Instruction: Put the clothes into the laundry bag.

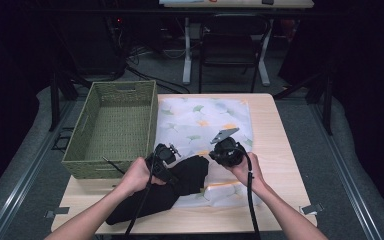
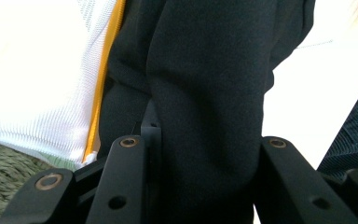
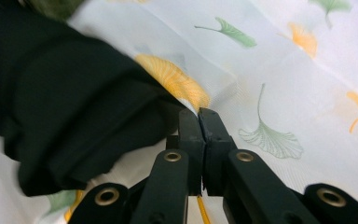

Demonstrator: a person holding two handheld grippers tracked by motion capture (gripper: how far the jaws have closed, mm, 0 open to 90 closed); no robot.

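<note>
Nearest the person, the black garment (image 1: 165,192) lies bunched across the counter's (image 1: 275,150) front edge, partly over the leaf-printed white cloth (image 1: 200,117). The left hand-held gripper (image 1: 164,159) grasps a thick fold of it, apparently to anchor it. The right hand-held gripper (image 3: 200,122) is clenched tight at the garment's edge on the cloth. Farther left stands the woven basket (image 1: 112,127), probably the destination.

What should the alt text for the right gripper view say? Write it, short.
The right tongs, jaws shut together with nothing visibly between them, point at the edge of a black garment. The garment lies on a white sheer cloth printed with green and orange ginkgo leaves.
</note>
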